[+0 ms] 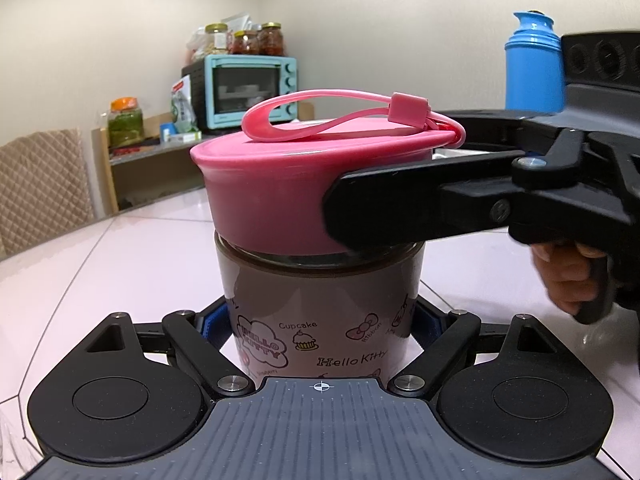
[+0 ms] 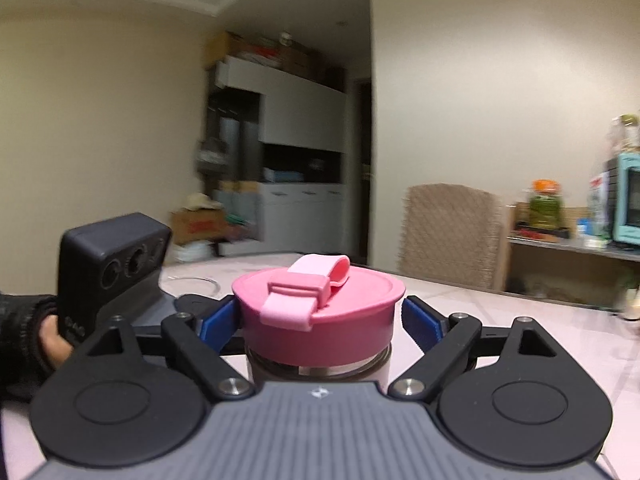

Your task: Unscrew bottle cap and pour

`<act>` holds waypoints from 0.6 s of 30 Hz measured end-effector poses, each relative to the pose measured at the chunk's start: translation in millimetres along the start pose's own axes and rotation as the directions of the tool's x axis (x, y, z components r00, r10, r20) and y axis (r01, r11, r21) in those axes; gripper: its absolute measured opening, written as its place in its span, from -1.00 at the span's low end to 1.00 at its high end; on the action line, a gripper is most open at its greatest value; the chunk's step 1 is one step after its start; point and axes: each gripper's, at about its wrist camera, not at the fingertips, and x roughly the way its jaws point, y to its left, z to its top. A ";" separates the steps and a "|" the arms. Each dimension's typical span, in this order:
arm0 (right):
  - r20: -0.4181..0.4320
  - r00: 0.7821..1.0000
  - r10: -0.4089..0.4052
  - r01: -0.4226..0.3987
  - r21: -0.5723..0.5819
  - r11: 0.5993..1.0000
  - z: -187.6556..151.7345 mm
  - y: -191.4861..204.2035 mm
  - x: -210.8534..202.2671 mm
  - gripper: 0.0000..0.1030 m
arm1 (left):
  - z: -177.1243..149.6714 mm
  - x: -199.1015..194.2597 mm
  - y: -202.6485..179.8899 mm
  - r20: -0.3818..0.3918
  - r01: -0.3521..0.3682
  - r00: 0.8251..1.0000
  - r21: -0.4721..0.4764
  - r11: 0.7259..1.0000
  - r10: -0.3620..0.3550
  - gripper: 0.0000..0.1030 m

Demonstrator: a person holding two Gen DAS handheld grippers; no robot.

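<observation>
The bottle, a brown one printed with cartoon bows and cupcakes, stands upright on the pale tiled table, close in front of the left wrist camera. The left claw is clamped on its lower body, with the blue pads pressed against both sides. A pink cap sits on top of the bottle, with a pink loop strap lying across it.

The right claw reaches in from the right side of the left view, level with the cap. In the right wrist view its left blue pad touches the cap's side, while the right pad stands just clear of it with a thin gap, so the claw brackets the cap without gripping it.

Well behind the bottle, a blue flask stands to the right, and a light blue toaster oven rests on a shelf with jars on top. A chair is at the table's far left edge.
</observation>
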 end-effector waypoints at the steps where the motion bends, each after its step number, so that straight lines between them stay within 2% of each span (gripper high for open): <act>1: -0.005 1.000 -0.015 0.015 -0.004 1.000 1.2 3.4 0.7 0.76 | 0.0 -0.2 0.1 0.000 0.000 1.000 0.000 1.000 0.000 0.75; 12: -0.034 0.976 -0.214 0.215 0.014 0.977 4.6 39.6 6.7 0.72 | 1.3 1.2 1.9 0.001 0.000 1.000 0.001 1.000 0.000 0.76; 14: -0.038 0.972 -0.233 0.233 0.007 0.972 3.9 43.5 11.4 0.72 | 1.6 1.9 2.5 0.001 0.000 1.000 0.001 1.000 0.000 0.76; 18: -0.054 0.975 -0.215 0.216 0.015 0.976 3.8 41.4 19.4 0.67 | 2.3 3.1 2.6 0.000 -0.001 1.000 0.001 1.000 0.001 0.76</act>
